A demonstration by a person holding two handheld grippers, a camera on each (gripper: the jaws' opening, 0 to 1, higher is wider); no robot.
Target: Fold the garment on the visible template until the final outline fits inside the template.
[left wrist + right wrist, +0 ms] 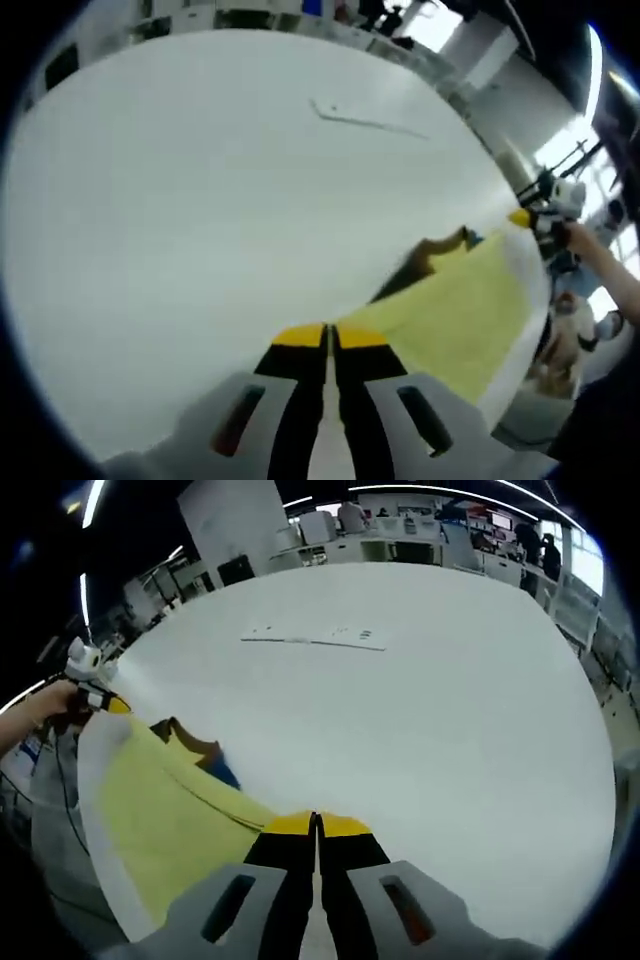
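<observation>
Both grippers, left gripper [327,338] and right gripper [316,825], are clamped on the yellow garment [460,315] (stretched taut between them), its long axis spanning gripper to gripper.

A pale yellow garment [465,315] with brown and blue patches at its 11 o'clock edge lies on a plain white table [200,200]; both grippers [316,825] have yellow-tipped black jaws.

Big white desk [450,710] spreads wide, and beyond its far edge sit office workstations [400,530] and a white board [225,520], ceiling lights glowing.
</observation>
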